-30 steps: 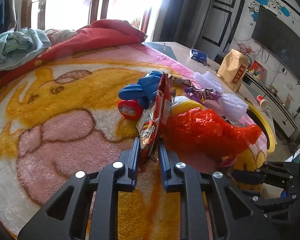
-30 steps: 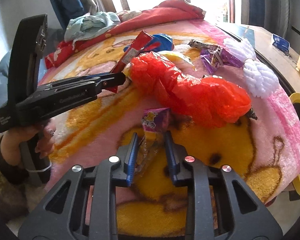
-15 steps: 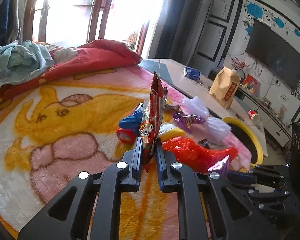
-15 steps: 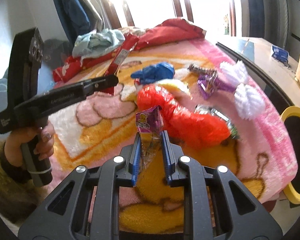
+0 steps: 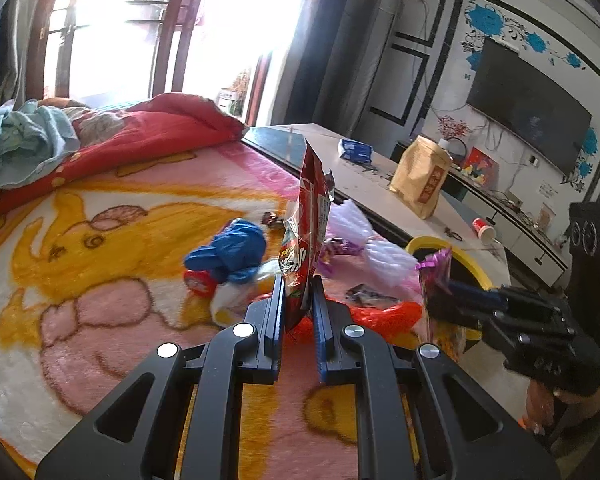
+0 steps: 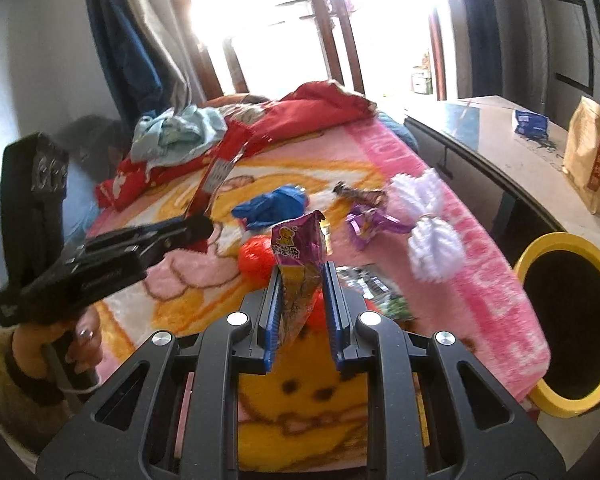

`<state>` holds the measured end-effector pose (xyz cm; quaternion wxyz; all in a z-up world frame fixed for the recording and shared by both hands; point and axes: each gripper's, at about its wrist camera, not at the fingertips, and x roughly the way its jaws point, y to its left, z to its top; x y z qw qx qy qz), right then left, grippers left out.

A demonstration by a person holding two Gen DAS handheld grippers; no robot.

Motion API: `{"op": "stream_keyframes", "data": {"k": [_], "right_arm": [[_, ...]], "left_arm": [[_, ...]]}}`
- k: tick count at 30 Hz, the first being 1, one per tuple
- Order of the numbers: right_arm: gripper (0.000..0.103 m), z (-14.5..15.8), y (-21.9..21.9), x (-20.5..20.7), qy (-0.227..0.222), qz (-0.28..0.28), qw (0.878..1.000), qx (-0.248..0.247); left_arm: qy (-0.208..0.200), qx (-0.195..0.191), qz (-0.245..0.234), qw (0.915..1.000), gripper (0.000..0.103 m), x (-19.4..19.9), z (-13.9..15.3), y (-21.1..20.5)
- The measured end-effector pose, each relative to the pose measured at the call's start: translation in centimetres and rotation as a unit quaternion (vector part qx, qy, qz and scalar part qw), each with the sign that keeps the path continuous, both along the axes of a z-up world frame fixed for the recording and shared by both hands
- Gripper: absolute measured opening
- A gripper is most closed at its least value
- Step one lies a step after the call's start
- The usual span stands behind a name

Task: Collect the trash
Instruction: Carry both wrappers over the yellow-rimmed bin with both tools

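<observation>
My left gripper (image 5: pixel 298 280) is shut on a red snack bag (image 5: pixel 306 232), which stands upright above the blanket. In the right wrist view that bag (image 6: pixel 224 164) sticks up from the left gripper (image 6: pixel 196 224). My right gripper (image 6: pixel 302 270) is shut on a purple snack packet (image 6: pixel 298 256), also lifted off the bed; the same packet (image 5: pixel 436 276) shows at the right gripper (image 5: pixel 452 288) in the left wrist view. On the blanket lie a blue bag (image 6: pixel 272 206), a red plastic bag (image 6: pixel 256 258), purple wrappers (image 6: pixel 366 222), white foam netting (image 6: pixel 432 240) and a silver wrapper (image 6: pixel 368 282).
A yellow-rimmed bin (image 6: pixel 568 320) stands at the bed's right edge, below a long white table (image 6: pixel 520 160) with a brown paper bag (image 6: pixel 592 160). A red quilt (image 6: pixel 300 120) and pale clothes (image 6: pixel 176 132) are heaped at the bed's far end.
Both grippers have risen off the blanket, carrying the red bag and the purple packet up with them. The rest of the litter has stayed on the bed.
</observation>
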<state>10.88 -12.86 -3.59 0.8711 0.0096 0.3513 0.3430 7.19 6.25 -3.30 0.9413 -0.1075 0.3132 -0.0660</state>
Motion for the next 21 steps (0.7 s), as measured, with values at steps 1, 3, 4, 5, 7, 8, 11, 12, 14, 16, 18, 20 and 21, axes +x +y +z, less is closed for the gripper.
{"op": "stream_keyframes", "data": {"k": [1,3,4,5,7,8,11,12,14,16,18,20,21], "right_arm": [[0.015,0.0,-0.3,0.1,-0.001,-0.004,1.000,0.001],[0.015,0.3,-1.0,0.5,-0.002,-0.015,1.000,0.005],[0.015,0.3,-1.2,0.6,-0.003,-0.018,1.000,0.006],[0.015,0.5,-1.6,0.8,-0.004,-0.024,1.000,0.008],[0.015,0.6,-2.1,1.1,-0.006,-0.031,0.999,0.011],[0.015,0.7,-2.4,1.2,-0.006,-0.036,0.999,0.012],[0.015,1.0,-3.5,1.7,-0.009,-0.050,0.999,0.016],[0.015,1.1,-4.0,1.8,-0.011,-0.058,0.998,0.017],[0.015,1.3,-4.8,2.1,-0.012,-0.068,0.997,0.019],[0.015,1.5,-5.6,2.4,-0.014,-0.081,0.996,0.020],[0.015,1.6,-6.6,2.7,-0.015,-0.096,0.995,0.019],[0.015,1.7,-7.4,3.0,-0.015,-0.110,0.994,0.021],[0.015,1.8,-7.9,3.2,-0.015,-0.117,0.993,0.020]], "left_arm": [[0.000,0.000,-0.003,1.0000,0.012,0.0,0.1,-0.2],[0.000,-0.002,-0.007,1.0000,0.012,0.0,0.1,-0.6],[0.000,-0.003,-0.010,0.9999,0.012,0.0,0.2,-0.8],[0.000,-0.003,-0.011,0.9999,0.012,0.0,0.2,-1.0],[-0.001,-0.001,-0.015,0.9999,0.012,0.0,0.3,-1.4],[-0.001,-0.001,-0.017,0.9999,0.012,0.1,0.3,-1.6],[-0.002,0.000,-0.024,0.9997,0.012,0.1,0.4,-2.2],[-0.003,0.000,-0.026,0.9997,0.012,0.2,0.4,-2.4],[-0.005,0.001,-0.033,0.9995,0.012,0.4,0.6,-2.9],[-0.007,0.000,-0.040,0.9992,0.012,0.6,0.8,-3.6],[-0.010,0.001,-0.049,0.9987,0.012,0.9,1.0,-4.3],[-0.012,0.001,-0.057,0.9983,0.012,1.1,1.1,-5.0],[-0.012,0.001,-0.061,0.9981,0.012,1.3,1.1,-5.3]]}}
